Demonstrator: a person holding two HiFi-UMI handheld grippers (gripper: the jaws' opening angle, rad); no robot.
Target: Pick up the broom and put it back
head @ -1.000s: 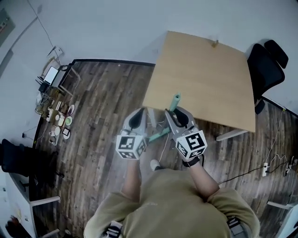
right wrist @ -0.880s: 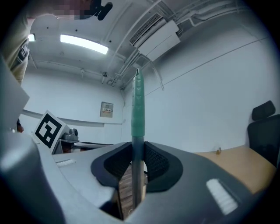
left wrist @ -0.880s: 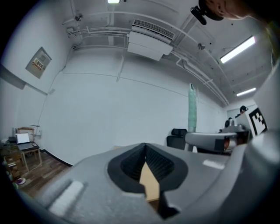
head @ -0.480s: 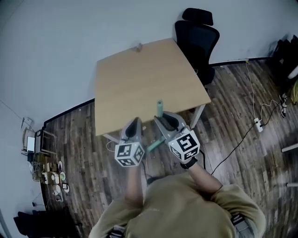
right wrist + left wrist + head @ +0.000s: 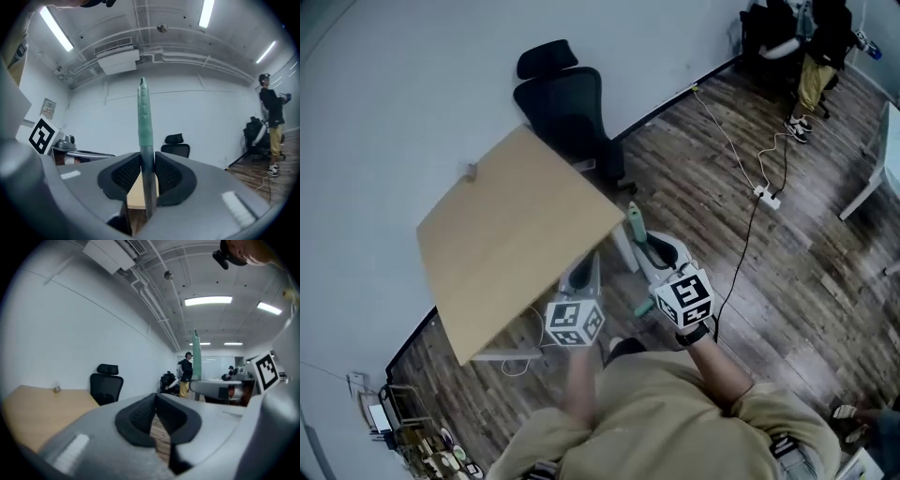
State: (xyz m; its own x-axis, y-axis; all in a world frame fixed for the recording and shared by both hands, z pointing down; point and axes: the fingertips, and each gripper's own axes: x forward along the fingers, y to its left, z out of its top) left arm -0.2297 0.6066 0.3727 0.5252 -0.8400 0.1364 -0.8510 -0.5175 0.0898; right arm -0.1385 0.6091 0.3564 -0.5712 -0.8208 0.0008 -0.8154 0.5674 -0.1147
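**Broom in my right gripper, left gripper closed on nothing**

My right gripper (image 5: 147, 161) has its pads pressed on the grey shaft of the broom (image 5: 143, 117). The handle stands upright between them, and its green grip rises above the jaws toward the ceiling. My left gripper (image 5: 156, 401) has its jaws together at the tips, with nothing between them — only a sliver of wooden floor shows below.

From the head view the two grippers sit side by side in front of my chest. The right gripper (image 5: 652, 246) is clear of the table, and the left gripper (image 5: 584, 272) is at the edge of the wooden table (image 5: 516, 244). The broom's green tip (image 5: 633, 217) pokes up just beside that table's corner.

Beyond the table a black office chair (image 5: 567, 103) stands against the white wall. A cable with a power strip (image 5: 766, 195) trails across the floor (image 5: 806, 272), and a person (image 5: 814, 66) stands well away — near the far corner.
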